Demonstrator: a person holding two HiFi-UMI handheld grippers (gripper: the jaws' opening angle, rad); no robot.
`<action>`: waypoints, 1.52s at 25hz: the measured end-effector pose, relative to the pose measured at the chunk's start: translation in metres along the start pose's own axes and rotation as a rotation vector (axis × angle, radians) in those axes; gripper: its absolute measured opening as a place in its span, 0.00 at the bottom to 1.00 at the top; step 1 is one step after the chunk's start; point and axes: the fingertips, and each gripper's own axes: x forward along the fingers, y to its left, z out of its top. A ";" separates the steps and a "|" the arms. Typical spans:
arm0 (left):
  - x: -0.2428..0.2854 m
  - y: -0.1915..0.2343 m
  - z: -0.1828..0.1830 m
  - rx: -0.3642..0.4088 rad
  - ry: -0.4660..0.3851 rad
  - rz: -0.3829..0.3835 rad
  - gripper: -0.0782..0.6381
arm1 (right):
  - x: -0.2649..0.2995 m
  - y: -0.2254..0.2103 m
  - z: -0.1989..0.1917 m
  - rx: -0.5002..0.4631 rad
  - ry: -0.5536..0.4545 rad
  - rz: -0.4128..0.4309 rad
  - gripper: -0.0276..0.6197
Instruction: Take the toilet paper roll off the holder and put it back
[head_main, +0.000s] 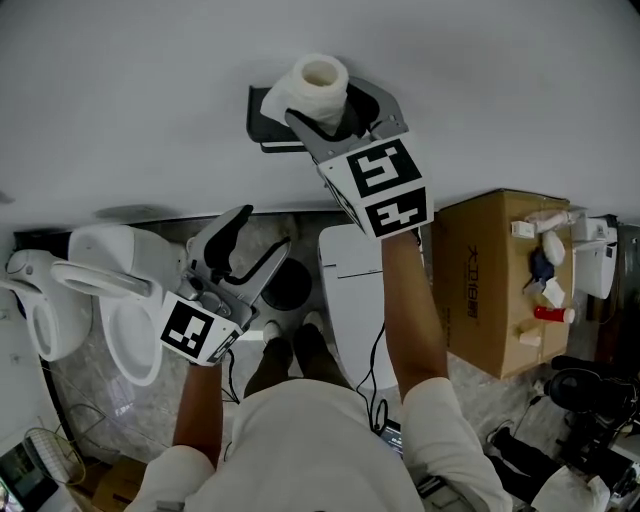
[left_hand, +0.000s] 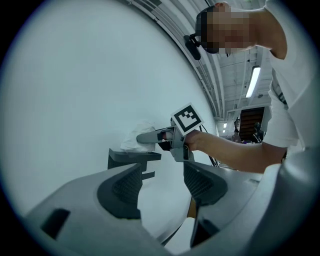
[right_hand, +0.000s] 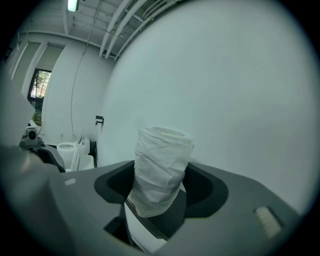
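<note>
R gripper (right_hand: 161, 192): jaws set wide, clamped on crumpled white toilet paper roll (right_hand: 164, 155), pads against both sides. Roll upright, hollow core end up. Roll sits right at dark grey wall-mounted holder (head_main: 268, 122), just over its shelf; contact w/ shelf unclear.
L gripper (left_hand: 161, 172): lower, well apart from holder, jaws wide, nothing btwn.
Floor below: white toilet bowl (head_main: 120, 335) at left. Brown cardboard box (head_main: 480, 290) at right, closed, w/ small red cylinder (head_main: 553, 314) + white bits on top.
</note>
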 end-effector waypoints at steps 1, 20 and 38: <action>0.000 0.000 -0.003 -0.005 0.005 0.001 0.45 | 0.005 -0.002 -0.005 0.003 0.013 0.002 0.51; -0.008 0.000 -0.005 -0.007 0.019 0.004 0.45 | 0.013 -0.002 -0.019 0.018 0.031 0.003 0.55; -0.030 -0.015 0.026 0.028 -0.040 0.001 0.45 | -0.098 0.031 0.014 0.064 -0.135 -0.074 0.51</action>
